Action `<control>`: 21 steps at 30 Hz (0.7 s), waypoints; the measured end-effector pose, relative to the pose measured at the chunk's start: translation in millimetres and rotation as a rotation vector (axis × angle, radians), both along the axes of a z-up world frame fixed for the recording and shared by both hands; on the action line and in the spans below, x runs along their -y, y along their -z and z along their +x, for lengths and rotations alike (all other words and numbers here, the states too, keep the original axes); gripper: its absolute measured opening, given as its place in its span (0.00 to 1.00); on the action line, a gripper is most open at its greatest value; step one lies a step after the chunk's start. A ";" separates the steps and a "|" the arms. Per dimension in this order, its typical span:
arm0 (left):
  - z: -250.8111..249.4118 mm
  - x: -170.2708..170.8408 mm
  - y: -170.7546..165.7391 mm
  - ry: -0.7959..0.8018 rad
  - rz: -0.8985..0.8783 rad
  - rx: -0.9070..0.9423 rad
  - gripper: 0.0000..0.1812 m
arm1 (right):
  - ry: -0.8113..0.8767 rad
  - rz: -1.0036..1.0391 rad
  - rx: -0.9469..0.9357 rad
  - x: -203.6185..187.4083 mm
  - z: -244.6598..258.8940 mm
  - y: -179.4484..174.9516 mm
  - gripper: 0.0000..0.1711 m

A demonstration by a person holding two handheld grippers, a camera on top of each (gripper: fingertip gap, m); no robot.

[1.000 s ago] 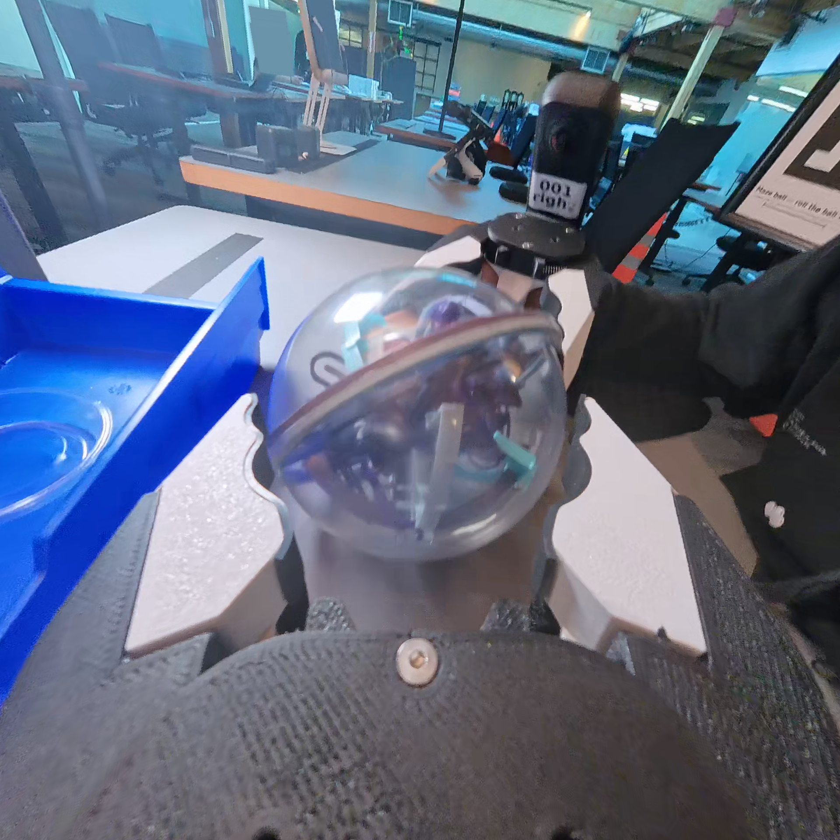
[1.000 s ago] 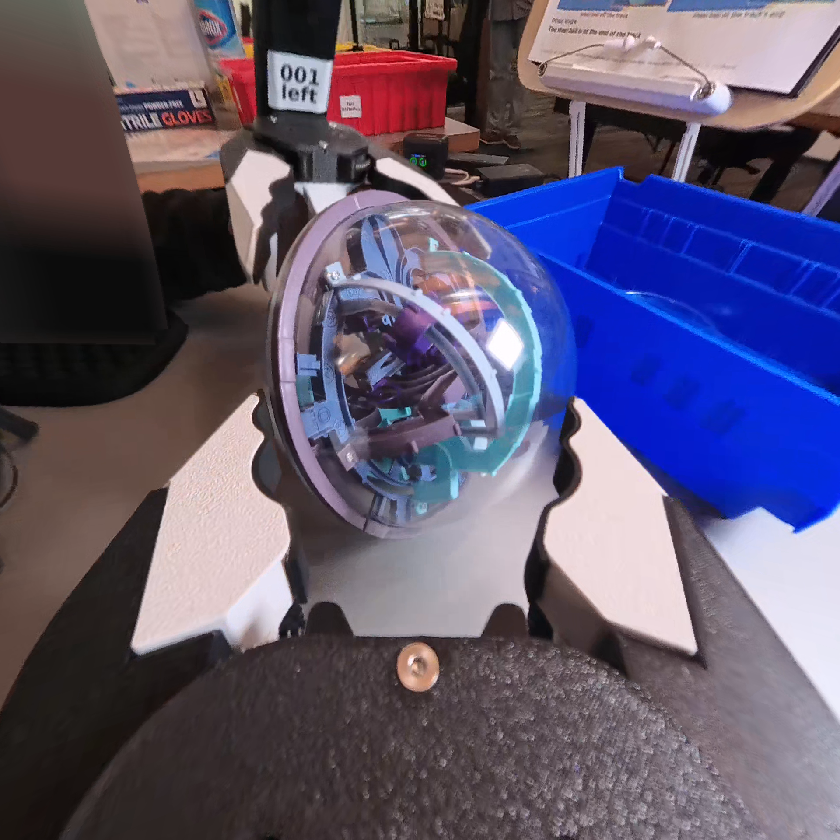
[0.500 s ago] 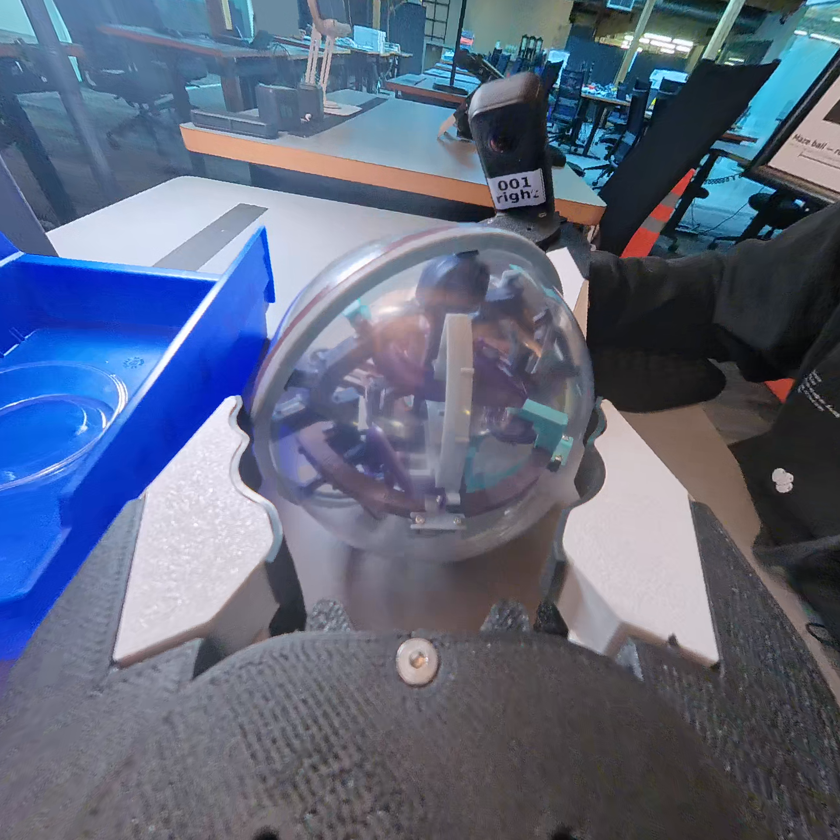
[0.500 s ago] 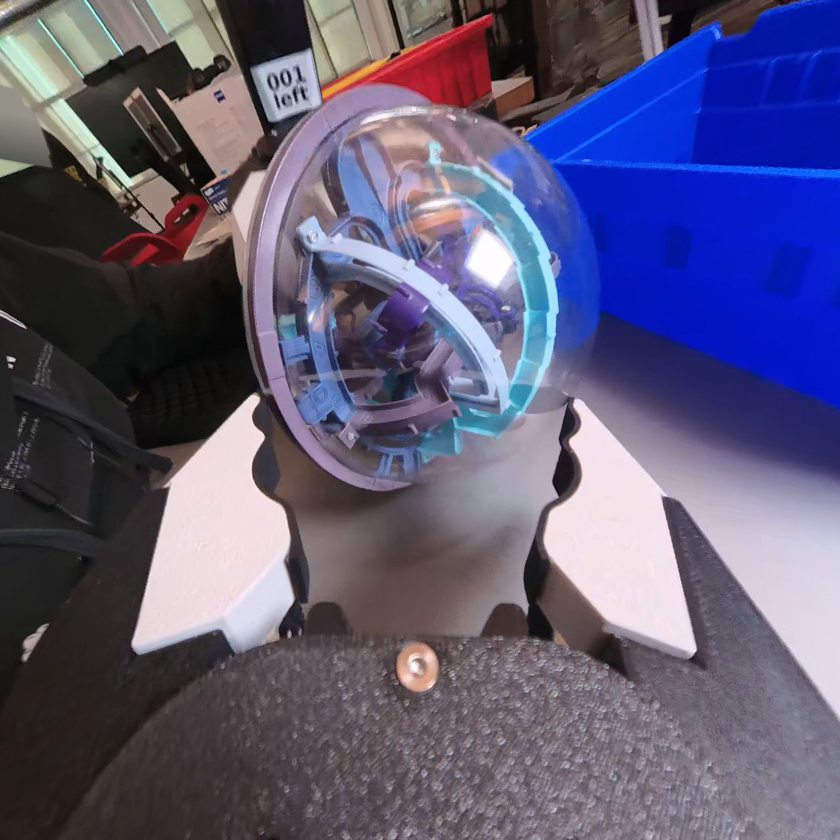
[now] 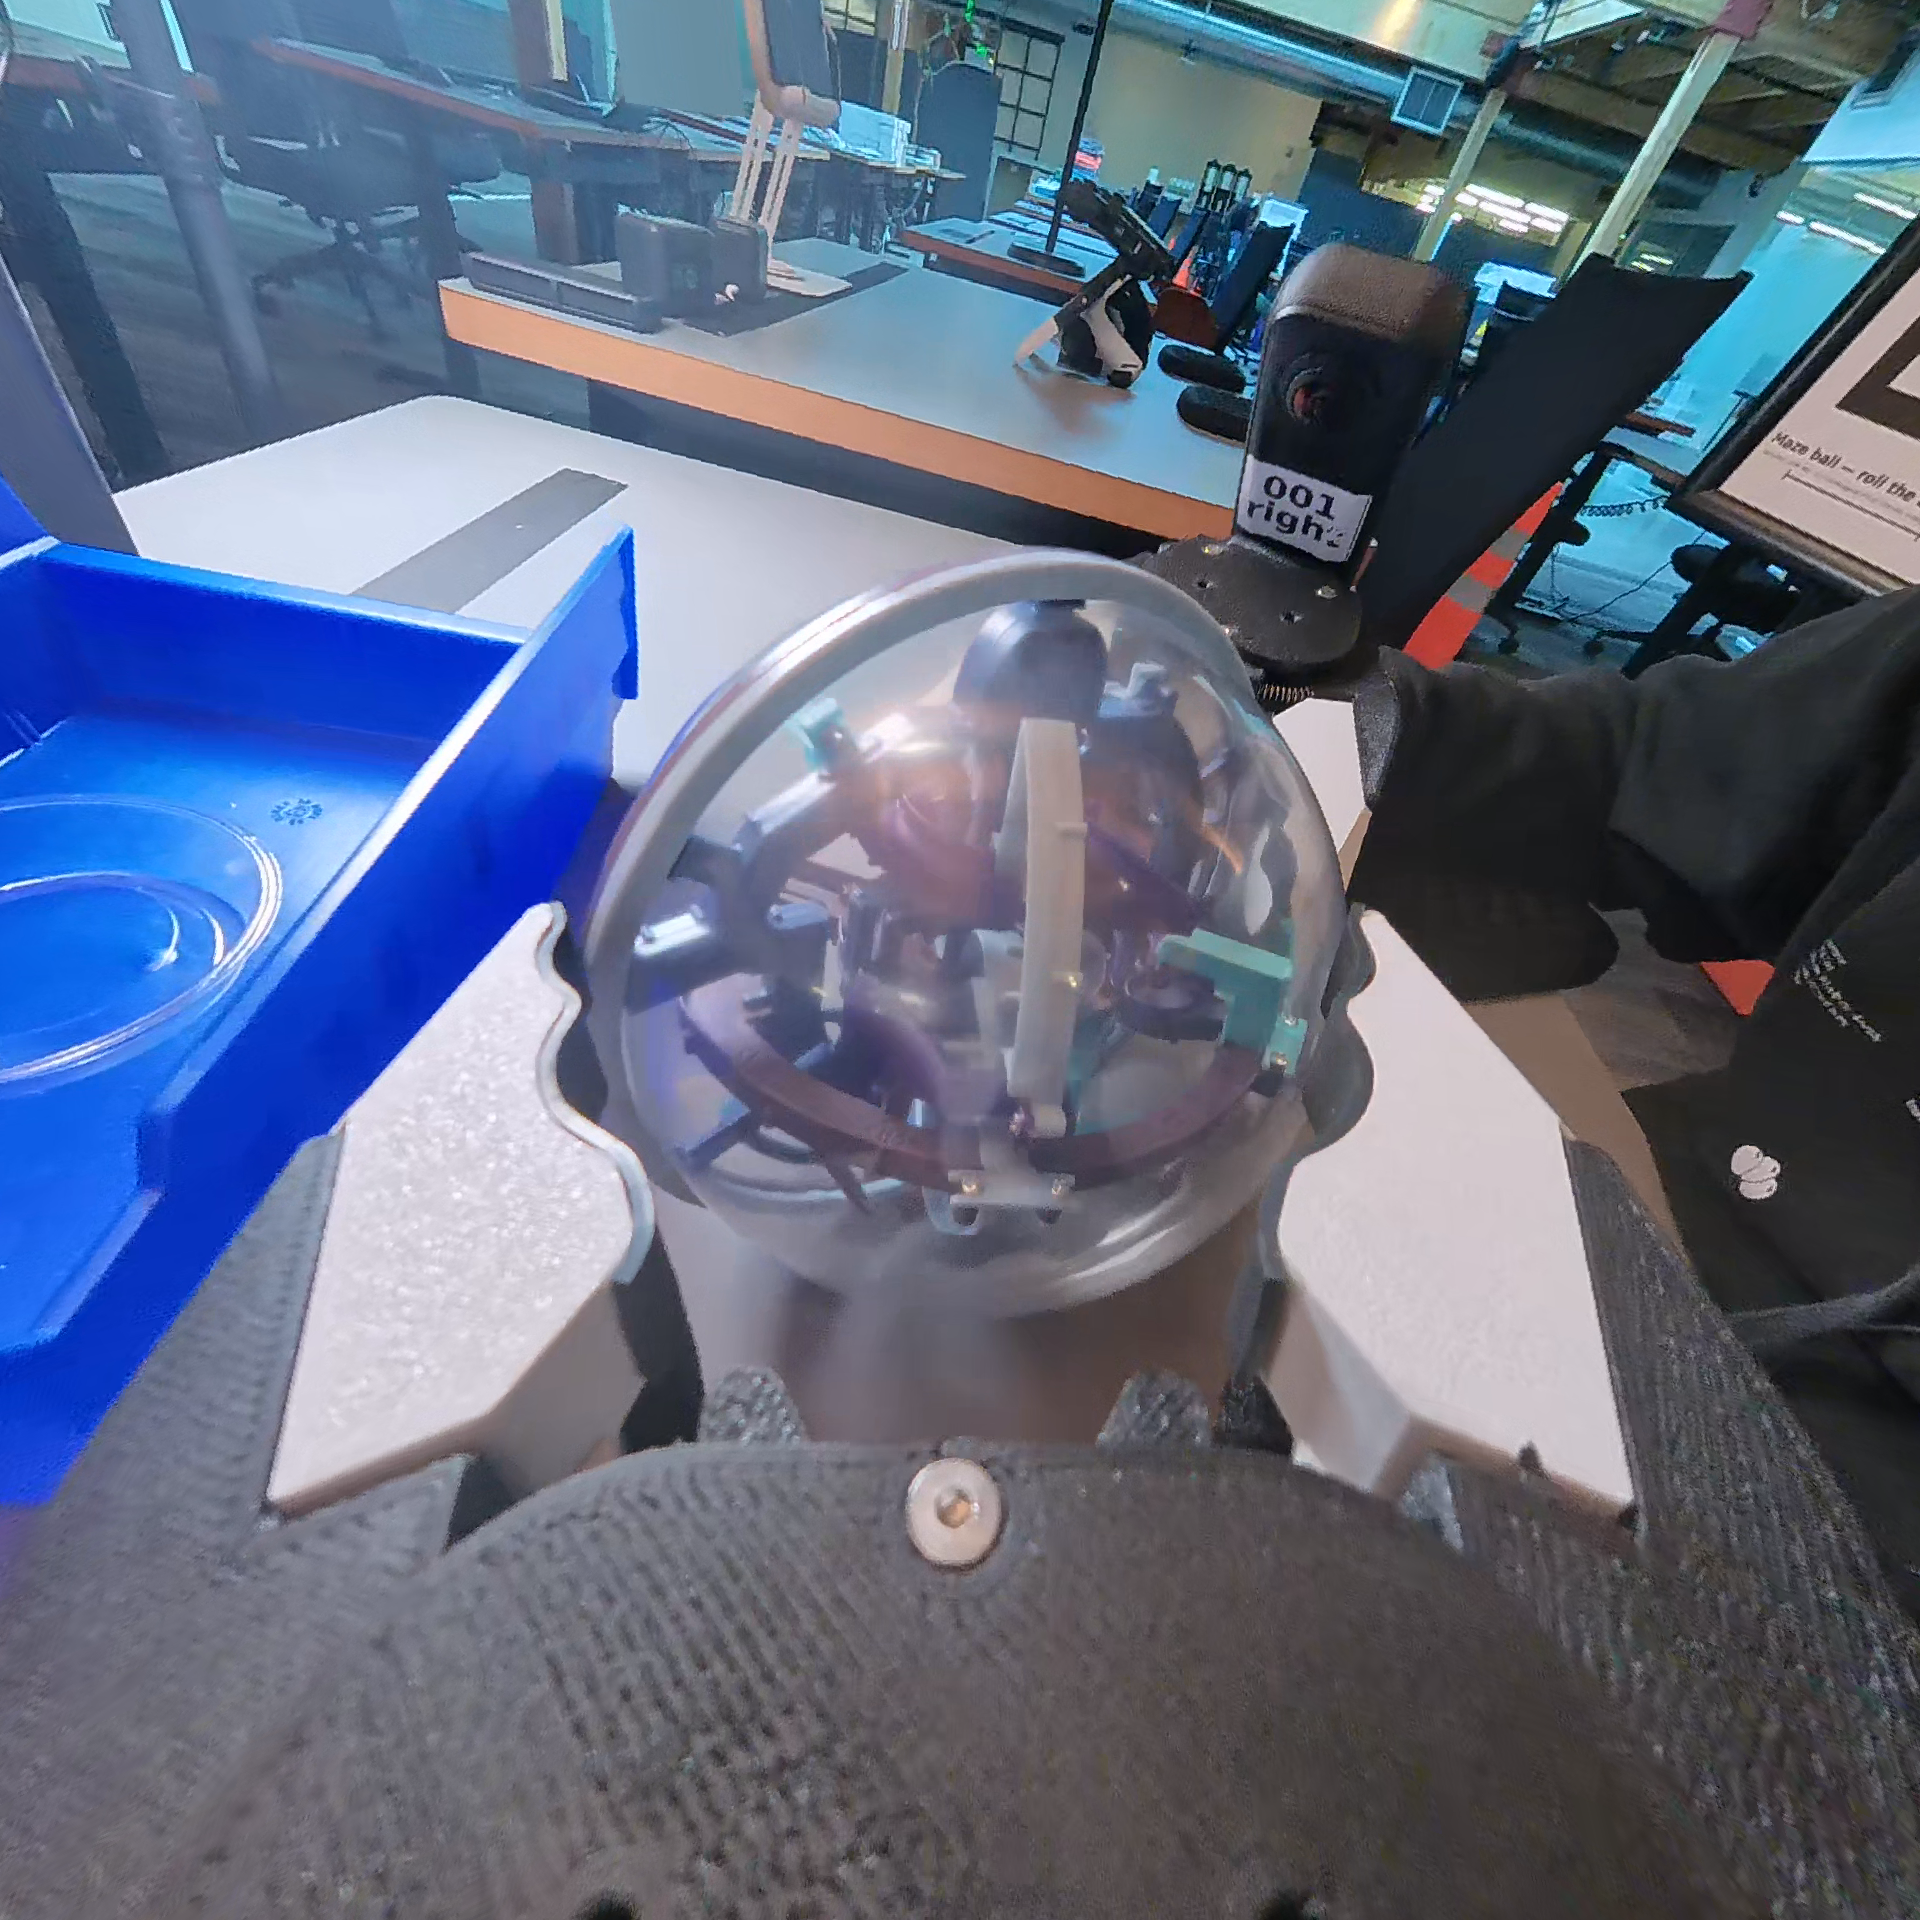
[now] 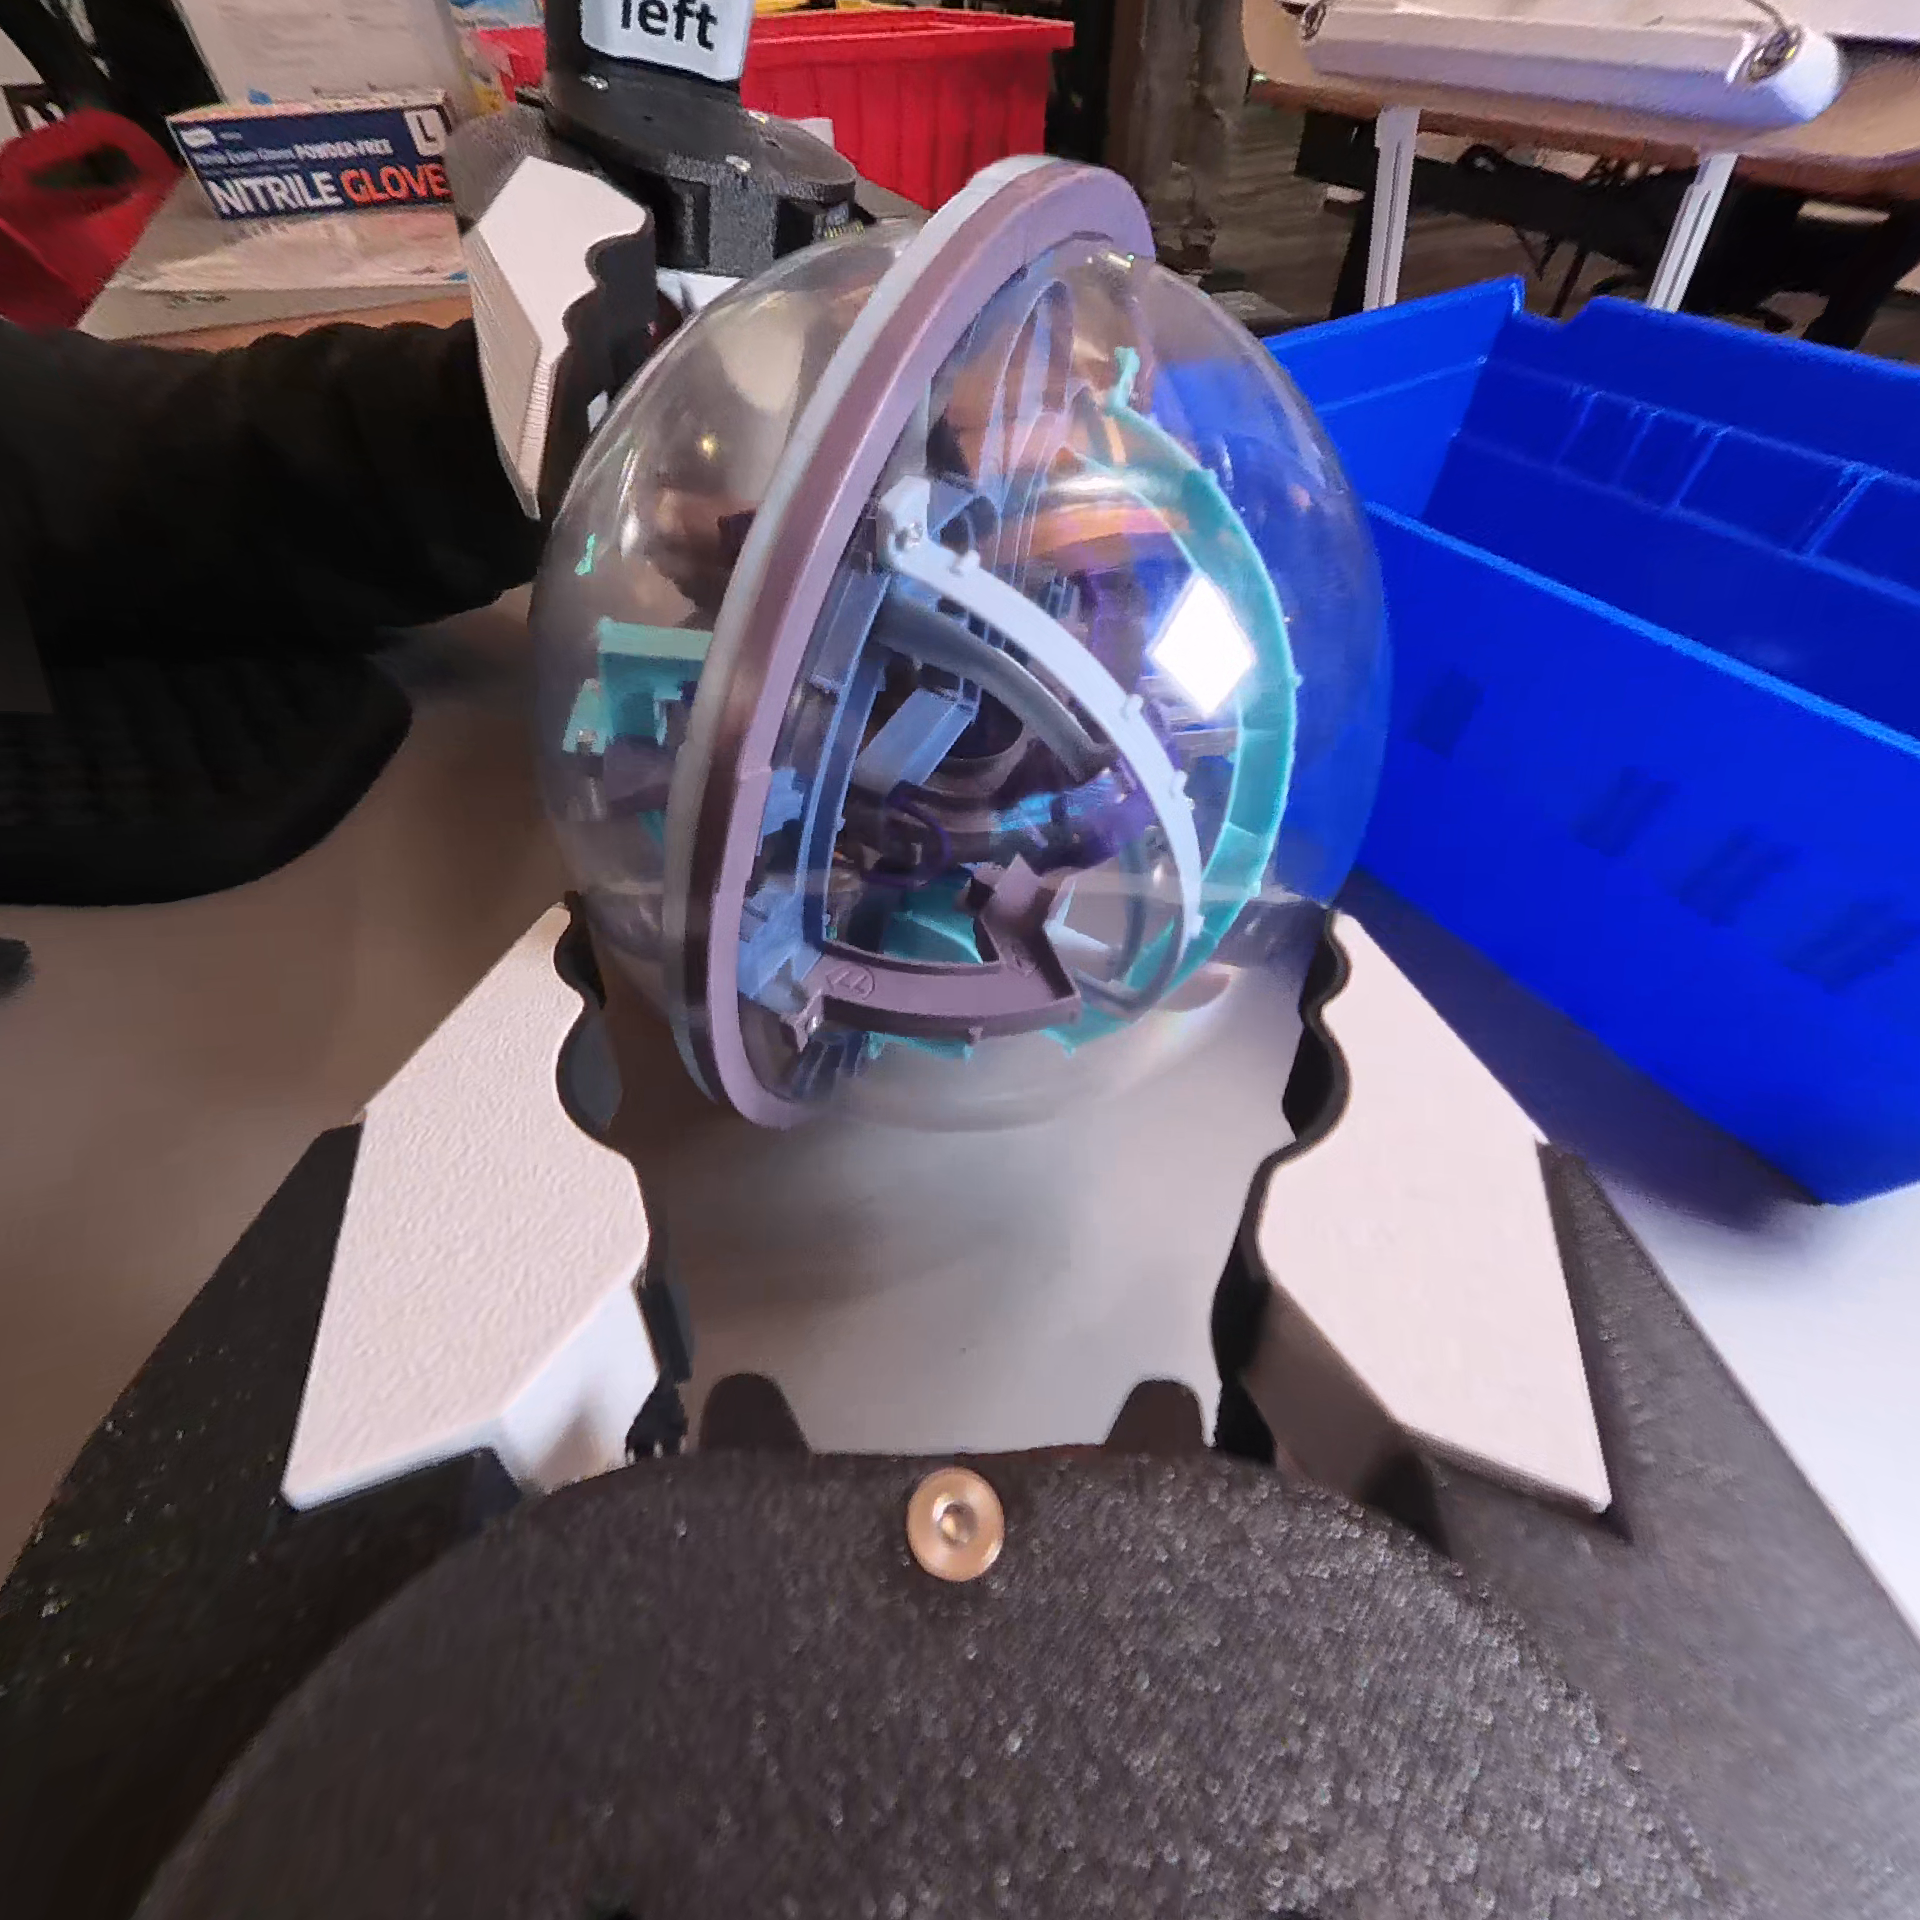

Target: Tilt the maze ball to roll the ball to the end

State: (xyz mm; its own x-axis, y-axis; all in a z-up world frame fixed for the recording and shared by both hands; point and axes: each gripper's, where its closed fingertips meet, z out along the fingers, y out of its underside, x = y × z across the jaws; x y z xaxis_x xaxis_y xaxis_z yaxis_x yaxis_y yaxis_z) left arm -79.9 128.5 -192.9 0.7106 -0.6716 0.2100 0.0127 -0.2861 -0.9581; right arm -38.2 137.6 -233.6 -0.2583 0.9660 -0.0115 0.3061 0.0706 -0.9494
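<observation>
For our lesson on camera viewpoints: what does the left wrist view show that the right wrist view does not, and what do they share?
Left only: a clear dish in the bin, an orange cone.
Right only: a red crate, a glove box.
Both: the maze ball held between both sets of jaws, the blue bin, a black sleeve.

Each gripper (image 5: pixel 961 1049) (image 6: pixel 951 1039) has white scalloped fingers (image 5: pixel 457 1174), a black textured body with one silver screw (image 5: pixel 953 1509); a black glove (image 5: pixel 1496 821).
</observation>
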 end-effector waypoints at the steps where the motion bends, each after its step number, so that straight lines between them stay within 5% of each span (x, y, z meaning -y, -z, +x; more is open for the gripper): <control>1: 0.7 0.5 -0.8 -0.001 0.007 -0.007 0.76 | -0.005 -0.004 0.001 0.5 0.6 1.0 0.76; 11: 8.0 9.1 -6.7 -0.003 0.120 -0.120 0.74 | -0.040 0.070 -0.004 5.0 2.6 9.5 0.76; 21: 12.0 -1.1 -17.8 -0.036 -0.002 -0.127 0.65 | -0.096 0.047 0.188 14.1 6.8 38.9 0.77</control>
